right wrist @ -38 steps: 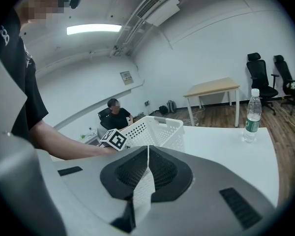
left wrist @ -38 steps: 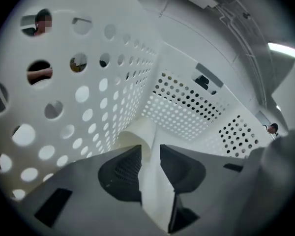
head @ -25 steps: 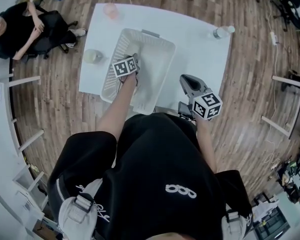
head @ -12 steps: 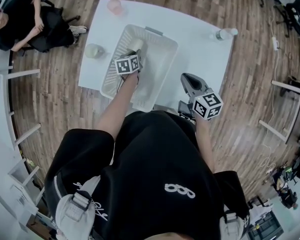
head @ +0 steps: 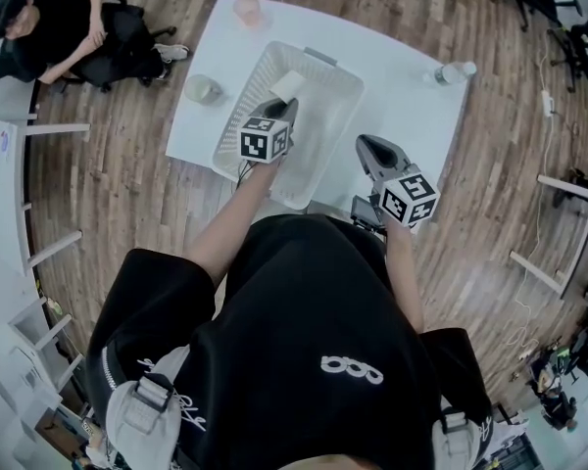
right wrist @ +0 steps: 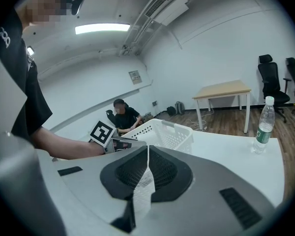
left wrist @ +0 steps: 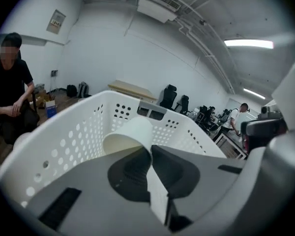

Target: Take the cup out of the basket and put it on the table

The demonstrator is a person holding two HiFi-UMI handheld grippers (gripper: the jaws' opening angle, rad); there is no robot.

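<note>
A white paper cup (head: 287,85) hangs over the inside of the white perforated basket (head: 328,140) on the white table (head: 402,96). My left gripper (head: 282,108) is shut on it. In the left gripper view the cup (left wrist: 126,137) lies on its side, its wall pinched between the pads of the left gripper (left wrist: 150,152), with the basket wall (left wrist: 83,132) around it. These jaws have just been closing with the cup's wall between them. My right gripper (head: 365,146) hovers right of the basket at the table's near edge, shut and empty, as the right gripper (right wrist: 147,149) shows in its own view.
A pink cup (head: 247,8) and a pale green cup (head: 204,89) stand on the table left of the basket. A water bottle (head: 454,70) stands at the far right corner, seen as the bottle (right wrist: 263,124) too. A person (head: 69,27) sits beyond the table's left end.
My left gripper has risen from deep in the basket, carrying the paper cup up with it. The right gripper has hardly shifted.
</note>
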